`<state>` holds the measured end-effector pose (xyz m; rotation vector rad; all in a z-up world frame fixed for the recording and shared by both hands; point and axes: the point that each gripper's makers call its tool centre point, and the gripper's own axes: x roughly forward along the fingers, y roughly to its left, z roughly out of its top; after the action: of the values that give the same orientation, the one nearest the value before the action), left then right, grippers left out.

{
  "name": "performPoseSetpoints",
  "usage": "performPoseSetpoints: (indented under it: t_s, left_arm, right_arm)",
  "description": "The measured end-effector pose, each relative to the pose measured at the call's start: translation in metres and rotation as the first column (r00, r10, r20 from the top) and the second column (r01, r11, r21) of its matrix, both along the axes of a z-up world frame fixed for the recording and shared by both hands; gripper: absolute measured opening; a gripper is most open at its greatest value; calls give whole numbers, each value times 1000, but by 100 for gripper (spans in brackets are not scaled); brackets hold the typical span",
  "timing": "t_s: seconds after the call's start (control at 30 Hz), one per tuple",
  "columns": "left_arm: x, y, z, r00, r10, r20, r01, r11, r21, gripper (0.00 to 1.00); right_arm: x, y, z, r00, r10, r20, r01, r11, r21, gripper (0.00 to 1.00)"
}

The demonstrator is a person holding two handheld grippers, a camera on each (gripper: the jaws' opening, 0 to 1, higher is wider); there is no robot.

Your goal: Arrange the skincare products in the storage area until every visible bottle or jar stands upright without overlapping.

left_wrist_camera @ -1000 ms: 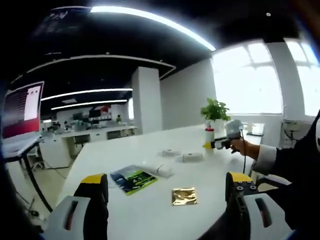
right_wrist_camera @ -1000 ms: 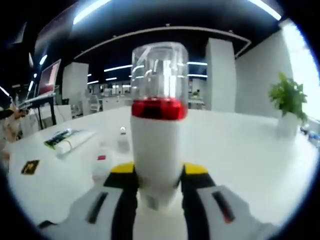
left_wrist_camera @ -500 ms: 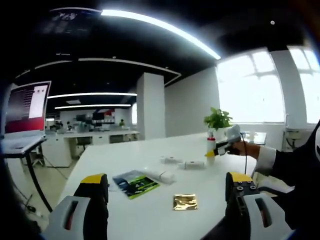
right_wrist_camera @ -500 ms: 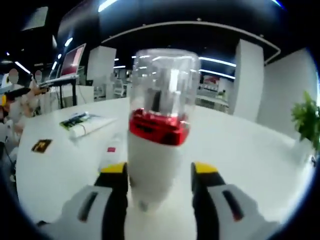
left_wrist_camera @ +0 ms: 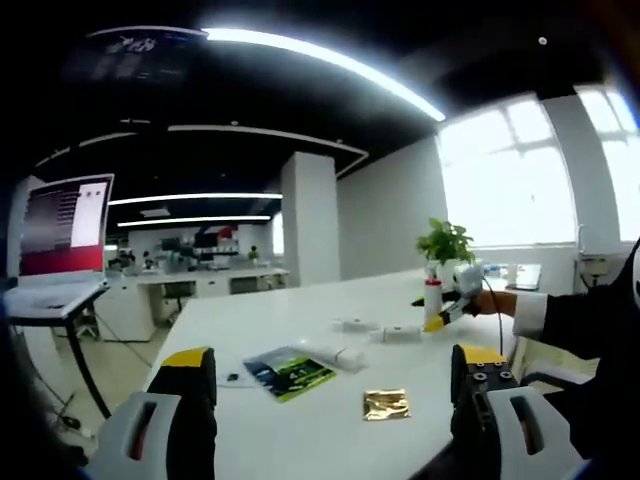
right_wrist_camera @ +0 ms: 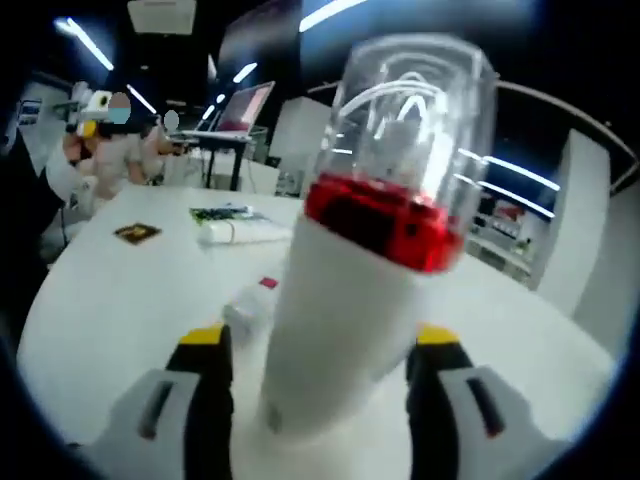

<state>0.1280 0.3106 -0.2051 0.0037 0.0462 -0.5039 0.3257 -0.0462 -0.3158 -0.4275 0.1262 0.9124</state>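
Right gripper view: the white bottle (right_wrist_camera: 345, 330) with a red collar and clear cap stands between the right gripper (right_wrist_camera: 318, 350)'s parted jaws, long axis leaning right, near the table (right_wrist_camera: 120, 300)'s far edge, while the left gripper (left_wrist_camera: 330, 375) hangs open well apart.

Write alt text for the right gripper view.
A white bottle with a red collar and clear cap stands tilted between the open jaws of the right tool. Behind it on the white table lie a small bottle, a white tube and a gold sachet.
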Motion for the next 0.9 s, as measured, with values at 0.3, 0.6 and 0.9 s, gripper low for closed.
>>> performPoseSetpoints:
  t_s: [0.3,0.6,0.9]
  left_arm:
    - [5,1,-5,1000,3,-7,-3,1000,3,99]
    - [5,8,-1,1000,17,13,-17,1000,-2,97]
    - [12,6,-8,1000,22,-17,-22,1000,6,97]
  right_arm:
    - [1,-1,14,999,2,36,-6,995,104,53]
    - [1,1,12,1000,2,-14,1,984,176,42]
    - [4,-2,13,998,-38,-51,46,981,187,40]
